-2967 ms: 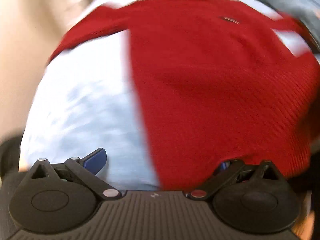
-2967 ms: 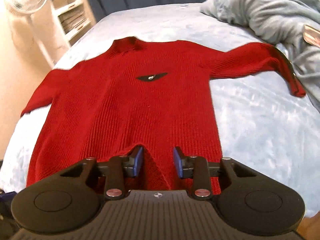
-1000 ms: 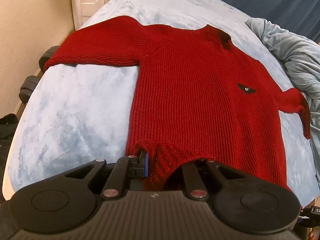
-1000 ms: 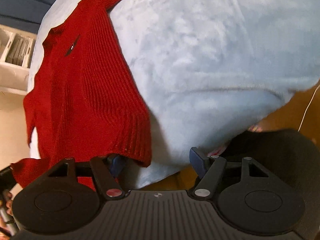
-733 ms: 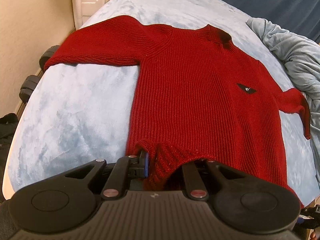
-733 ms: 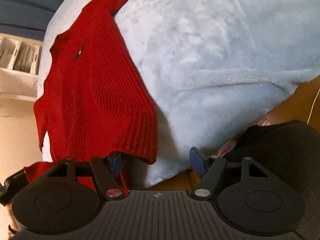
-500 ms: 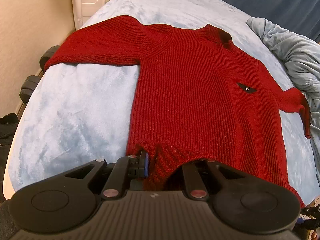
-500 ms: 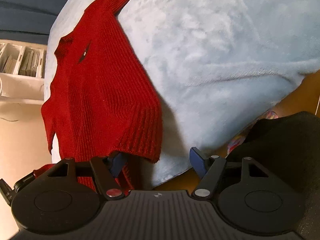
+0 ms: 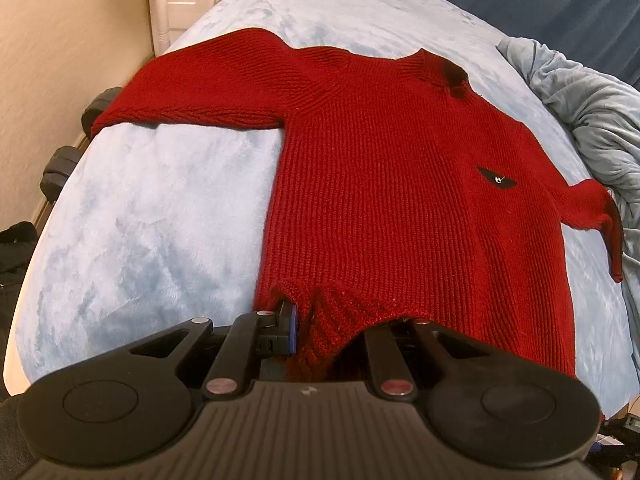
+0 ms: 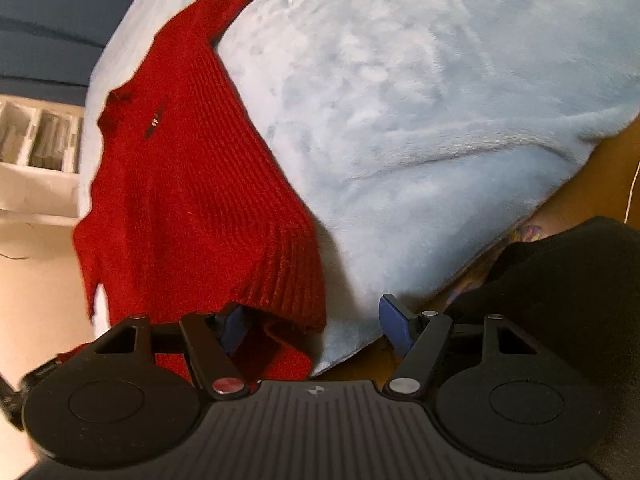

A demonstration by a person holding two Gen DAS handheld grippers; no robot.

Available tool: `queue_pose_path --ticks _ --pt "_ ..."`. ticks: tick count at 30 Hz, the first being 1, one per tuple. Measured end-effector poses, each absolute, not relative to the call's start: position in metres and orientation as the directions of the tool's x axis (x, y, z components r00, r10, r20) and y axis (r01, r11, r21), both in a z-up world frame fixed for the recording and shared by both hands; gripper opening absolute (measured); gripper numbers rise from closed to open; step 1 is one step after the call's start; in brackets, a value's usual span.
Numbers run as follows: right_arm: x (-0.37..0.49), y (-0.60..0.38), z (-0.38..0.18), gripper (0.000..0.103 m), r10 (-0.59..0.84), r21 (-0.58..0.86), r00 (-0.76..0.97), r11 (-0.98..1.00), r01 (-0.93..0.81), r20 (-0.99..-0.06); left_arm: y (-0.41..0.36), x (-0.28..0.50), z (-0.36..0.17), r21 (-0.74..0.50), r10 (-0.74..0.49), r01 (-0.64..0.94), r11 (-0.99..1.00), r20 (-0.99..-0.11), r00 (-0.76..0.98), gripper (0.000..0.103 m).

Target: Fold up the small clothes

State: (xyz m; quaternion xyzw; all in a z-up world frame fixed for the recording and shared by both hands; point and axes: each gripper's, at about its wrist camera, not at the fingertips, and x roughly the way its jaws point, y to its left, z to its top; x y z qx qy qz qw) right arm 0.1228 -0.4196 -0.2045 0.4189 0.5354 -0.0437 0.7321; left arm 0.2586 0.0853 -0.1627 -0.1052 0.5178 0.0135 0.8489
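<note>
One red rib-knit sweater [image 9: 400, 184] lies flat on a pale blue plush bed [image 9: 152, 216], sleeves spread, hem at the near edge. The left tool [image 9: 320, 328] is clamped on the bunched hem. The right tool [image 10: 316, 324], jaws apart and closing, straddles the hem's other corner; bare blanket lies open beside it.

Right tongs [image 10: 316, 330] closing, pads not pressing; red sweater [image 10: 192, 184] hem corner between them, pale-blue bed [image 10: 420, 120] toward one o'clock.
</note>
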Motion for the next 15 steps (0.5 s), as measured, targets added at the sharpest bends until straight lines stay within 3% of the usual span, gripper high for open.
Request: queue_pose_path --ticks 1,2,3,11,15 --pt "0.126 -0.415 -0.209 0.061 0.392 0.56 0.407 0.659 0.502 -0.825 0.086 0.258 -0.163 -0.165 -0.086 -0.133 0.977 -0.882 0.463 0.014" --pt "0.13 -0.41 -0.213 0.031 0.41 0.561 0.389 0.675 0.479 -0.825 0.086 0.258 -0.163 -0.166 -0.087 -0.134 0.977 -0.883 0.462 0.014" --pt "0.132 -0.405 -0.215 0.014 0.407 0.548 0.372 0.693 0.469 -0.834 0.087 0.257 -0.164 -0.166 -0.087 -0.134 0.977 -0.883 0.46 0.014" --pt "0.129 -0.428 -0.159 0.012 0.112 0.37 0.517 0.825 0.428 -0.849 0.09 0.245 -0.173 -0.15 -0.081 -0.122 0.981 -0.89 0.449 0.017" --pt "0.139 -0.441 -0.15 0.012 0.106 0.343 0.514 0.853 0.392 -0.851 0.083 0.232 -0.188 -0.139 -0.086 -0.095 0.986 -0.902 0.424 0.017"
